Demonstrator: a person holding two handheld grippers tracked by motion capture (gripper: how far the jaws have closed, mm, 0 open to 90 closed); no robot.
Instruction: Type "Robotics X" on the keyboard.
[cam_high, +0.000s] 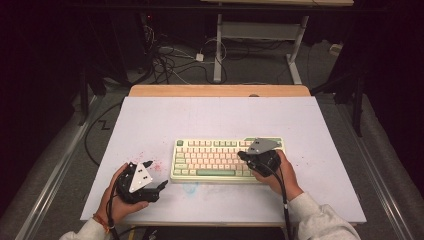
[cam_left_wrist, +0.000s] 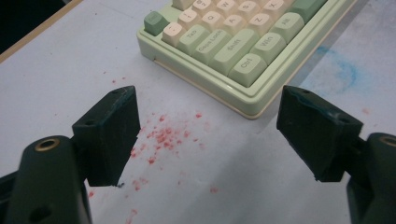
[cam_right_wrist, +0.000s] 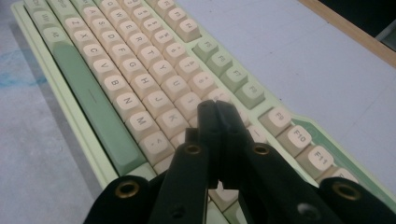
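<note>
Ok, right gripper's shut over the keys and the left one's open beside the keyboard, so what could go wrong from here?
The shut right gripper has a tip about as wide as one keycap, so it may catch neighbouring keys on the keyboard.

The open left gripper sits close to the keyboard's near corner and could nudge it askew. Nothing is holding the keyboard down.

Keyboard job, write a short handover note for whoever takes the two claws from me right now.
Left claw: open, nothing between its jaws, over the white table by the keyboard's near left corner, apart from it, above red specks.
Right claw: shut, holding nothing, its tip over the keys at the keyboard's right part; whether it presses a key cannot be told.
Keyboard: flat at the table's middle, square to the front edge.
Done: nothing that can be told.
Left: probably key pressing with the shut right claw; the left claw may be about to steady the case.
</note>
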